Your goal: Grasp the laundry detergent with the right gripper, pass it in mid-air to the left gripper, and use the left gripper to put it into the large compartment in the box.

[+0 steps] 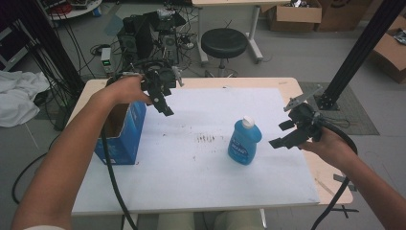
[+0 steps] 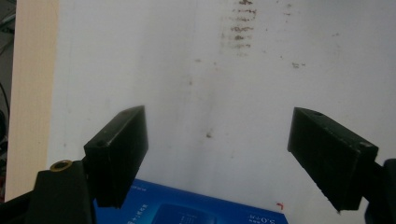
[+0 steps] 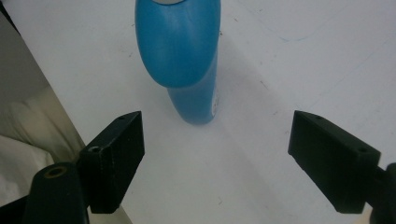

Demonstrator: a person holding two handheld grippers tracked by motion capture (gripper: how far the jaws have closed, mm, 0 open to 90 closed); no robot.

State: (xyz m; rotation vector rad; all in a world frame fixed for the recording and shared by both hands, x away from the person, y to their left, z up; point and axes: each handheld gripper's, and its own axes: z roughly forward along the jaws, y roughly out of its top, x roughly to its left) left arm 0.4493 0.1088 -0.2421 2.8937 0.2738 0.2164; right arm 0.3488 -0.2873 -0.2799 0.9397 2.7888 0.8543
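The blue bottle [image 1: 244, 141] stood upright on the white mat [image 1: 201, 187], right of centre, its white cap [image 1: 248, 121] on top. The right gripper [image 1: 283, 134] hung just to the bottle's right, pointed at it, jaws spread wide and holding nothing; in the right gripper view the bottle [image 3: 184, 56] stood ahead of the gap between the jaws, apart from both. The left gripper [image 1: 165, 105] hovered over the mat's far left part, beside the open blue box [image 1: 122, 139], jaws likewise released and empty. In the left gripper view the box [image 2: 187, 207] lay below the jaws, with the stained mat [image 2: 210, 84] beyond.
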